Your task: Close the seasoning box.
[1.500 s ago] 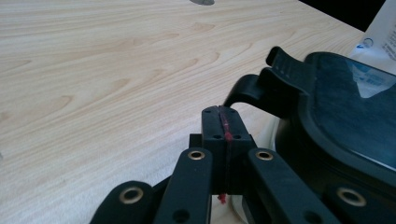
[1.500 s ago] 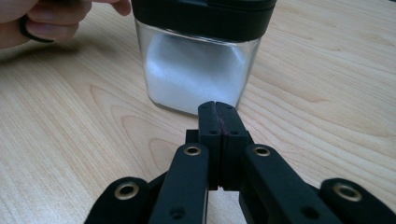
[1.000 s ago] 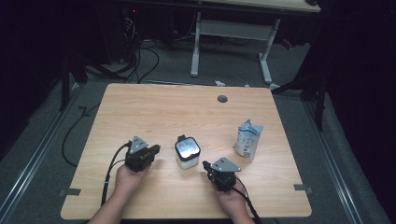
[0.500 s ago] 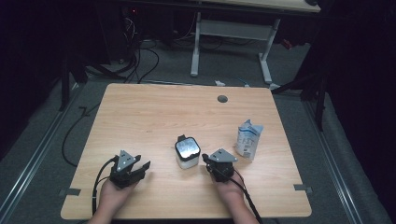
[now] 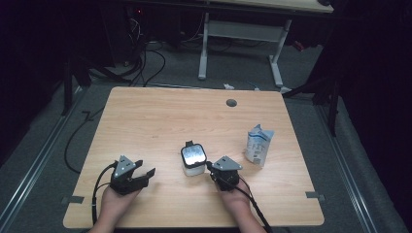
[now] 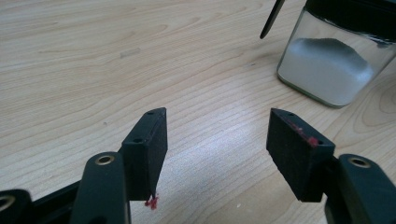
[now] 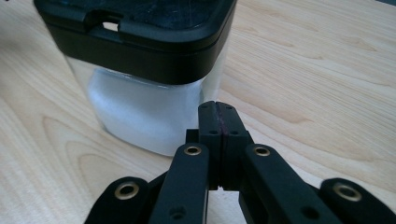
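Jar (image 5: 193, 159) sitting upright on the wooden table (image 5: 160, 121), toward the near middle of the top, between the two grippers. Square-sided clear container with rounded corners, black lid clipped on top, lid panel giving off a pale glare in the high view. White powder is filling roughly the lower half; in the left gripper view (image 6: 334, 60) the powder is heaped to one side, its surface sloping. In the right gripper view (image 7: 140, 70) the lid is showing a small notch at its rim, and the powder is pressing white against the glass wall.

Nearest the person, the left gripper (image 5: 143, 173) is resting low over the near left part of the table, well apart from the jar. Its jaws are standing spread and have just been opening; nothing is lying between them, bare wood showing in the gap. Red smears are marking the pads (image 6: 299, 149).

The right gripper (image 5: 212, 167) is lying just beside the jar on its right side. Its jaws are pressed tight together with nothing between them, tips pointing at the jar's lower wall; whether they are touching the glass cannot be told.

Farther right, a crumpled white and blue pouch (image 5: 258, 144) is standing near the table's right edge. Beyond, a small round hole (image 5: 231, 103) is showing near the far edge.
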Demonstrator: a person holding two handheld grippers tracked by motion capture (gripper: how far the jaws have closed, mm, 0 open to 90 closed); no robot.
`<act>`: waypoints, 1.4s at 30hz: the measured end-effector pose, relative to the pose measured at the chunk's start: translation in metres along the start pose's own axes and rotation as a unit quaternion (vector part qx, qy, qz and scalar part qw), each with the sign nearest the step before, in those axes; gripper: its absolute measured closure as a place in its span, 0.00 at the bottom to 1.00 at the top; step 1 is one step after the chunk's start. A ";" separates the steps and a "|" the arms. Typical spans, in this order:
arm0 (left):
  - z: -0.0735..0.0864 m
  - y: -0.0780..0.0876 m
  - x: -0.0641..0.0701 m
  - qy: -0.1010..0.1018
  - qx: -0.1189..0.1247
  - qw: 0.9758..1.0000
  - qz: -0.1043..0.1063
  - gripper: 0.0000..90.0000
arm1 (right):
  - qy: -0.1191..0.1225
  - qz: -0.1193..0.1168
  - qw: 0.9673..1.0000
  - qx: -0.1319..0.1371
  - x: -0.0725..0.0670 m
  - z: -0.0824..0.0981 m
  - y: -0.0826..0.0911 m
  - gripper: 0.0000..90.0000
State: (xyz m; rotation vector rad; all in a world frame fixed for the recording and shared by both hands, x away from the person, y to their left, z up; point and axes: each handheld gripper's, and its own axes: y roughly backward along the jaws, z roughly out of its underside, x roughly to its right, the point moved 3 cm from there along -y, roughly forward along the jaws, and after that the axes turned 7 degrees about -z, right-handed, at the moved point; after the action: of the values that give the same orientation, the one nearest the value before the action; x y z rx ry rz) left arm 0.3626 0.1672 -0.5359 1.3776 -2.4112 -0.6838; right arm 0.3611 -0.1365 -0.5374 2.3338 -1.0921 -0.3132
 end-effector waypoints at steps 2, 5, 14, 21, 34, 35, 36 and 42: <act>0.000 0.000 0.000 0.000 -0.002 1.000 0.001 0.43 | 0.002 -0.003 1.000 0.000 -0.003 0.000 0.001 1.00; 0.001 -0.001 0.000 -0.002 -0.003 1.000 -0.002 0.43 | 0.002 -0.006 1.000 0.002 -0.007 0.000 0.002 1.00; 0.001 -0.001 0.001 0.000 -0.003 1.000 0.005 0.43 | 0.006 -0.014 1.000 0.007 -0.015 0.001 0.003 1.00; 0.001 -0.001 0.001 0.000 -0.004 1.000 0.007 0.43 | 0.008 -0.016 1.000 0.008 -0.020 0.001 0.004 1.00; 0.001 -0.001 0.001 -0.001 -0.006 1.000 0.010 0.44 | 0.011 -0.018 1.000 0.012 -0.023 0.001 0.007 0.99; 0.001 0.000 0.001 -0.001 -0.006 1.000 0.010 0.44 | 0.011 -0.017 1.000 0.013 -0.022 0.001 0.007 0.99; 0.001 0.000 0.001 -0.001 -0.006 1.000 0.010 0.44 | 0.009 -0.016 1.000 0.013 -0.021 0.001 0.008 0.99; 0.001 0.001 0.000 0.001 -0.006 1.000 0.010 0.44 | -0.002 -0.002 1.000 0.014 -0.008 0.005 0.016 0.96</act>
State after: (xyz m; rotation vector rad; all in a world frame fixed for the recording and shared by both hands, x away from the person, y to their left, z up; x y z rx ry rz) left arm 0.3617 0.1680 -0.5364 1.3465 -2.4124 -0.6892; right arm 0.3438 -0.1408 -0.5330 2.3618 -1.1004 -0.3071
